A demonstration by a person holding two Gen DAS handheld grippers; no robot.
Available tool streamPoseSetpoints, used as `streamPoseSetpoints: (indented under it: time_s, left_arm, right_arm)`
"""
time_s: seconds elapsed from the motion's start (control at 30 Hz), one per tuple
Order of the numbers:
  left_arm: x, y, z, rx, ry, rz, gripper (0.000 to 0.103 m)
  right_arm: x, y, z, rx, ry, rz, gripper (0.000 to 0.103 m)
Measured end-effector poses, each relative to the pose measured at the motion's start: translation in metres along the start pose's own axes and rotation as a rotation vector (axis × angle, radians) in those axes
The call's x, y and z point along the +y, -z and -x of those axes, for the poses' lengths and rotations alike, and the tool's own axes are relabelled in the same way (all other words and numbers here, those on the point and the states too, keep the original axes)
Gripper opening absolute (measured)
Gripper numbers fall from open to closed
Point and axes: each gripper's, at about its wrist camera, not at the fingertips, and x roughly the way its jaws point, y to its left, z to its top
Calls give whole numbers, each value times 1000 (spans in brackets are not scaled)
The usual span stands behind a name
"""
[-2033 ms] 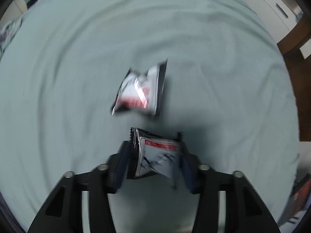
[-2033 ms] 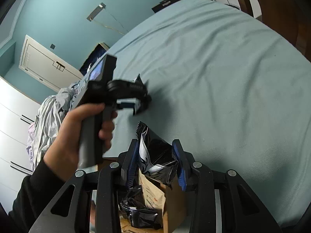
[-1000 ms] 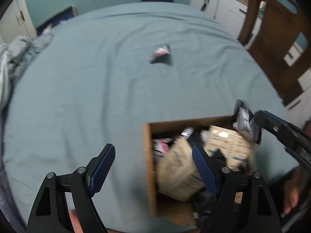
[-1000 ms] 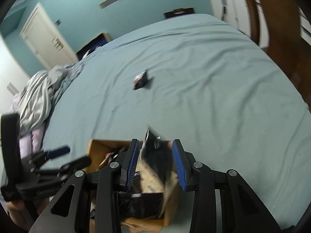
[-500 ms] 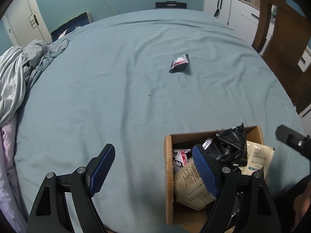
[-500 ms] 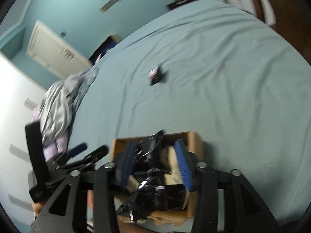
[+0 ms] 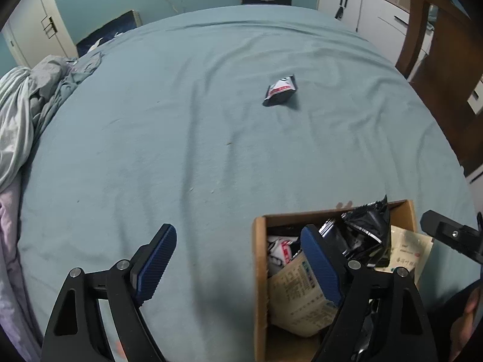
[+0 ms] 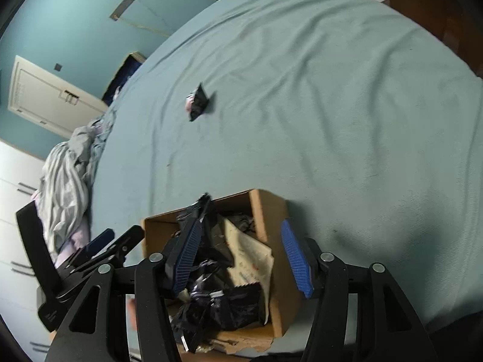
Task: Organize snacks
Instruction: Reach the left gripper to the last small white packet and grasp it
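Both the left claw (image 7: 238, 262) and right claw (image 8: 241, 256) are held spread, empty, over a cardboard box (image 7: 259, 271) of crinkled foil packets at the bed's (image 7: 181, 120) near edge. One glossy snack packet (image 7: 280, 90) is seen mid-bed.

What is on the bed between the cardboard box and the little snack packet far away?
Nothing but bare, wrinkled blue sheet between the cardboard box and the snack packet. Both wrist views show it.
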Motion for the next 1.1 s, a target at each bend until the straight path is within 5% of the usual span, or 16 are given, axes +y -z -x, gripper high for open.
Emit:
streamPoseSetpoints:
  time_s: [0.33, 0.57, 0.87, 0.93, 1.03, 1.1]
  left_arm:
    - [-20, -72, -38, 29, -57, -54, 90]
    - [-30, -148, -96, 90, 48, 52, 90]
    - [-67, -202, -163, 117, -29, 11, 89]
    - [-71, -203, -184, 168, -73, 0, 81]
    - [-65, -200, -186, 157, -18, 63, 65]
    - [-69, -196, -180, 153, -5, 37, 40]
  right_arm:
    - [0, -1, 8, -59, -29, -20, 61]
    - [-11, 0, -3, 4, -96, -63, 61]
    - [-24, -15, -30, 89, -122, -100, 61]
    - [-27, -17, -33, 97, -123, -109, 61]
    - [-31, -22, -34, 93, -121, -119, 61]
    - [-31, -23, -31, 87, -118, -121, 61]
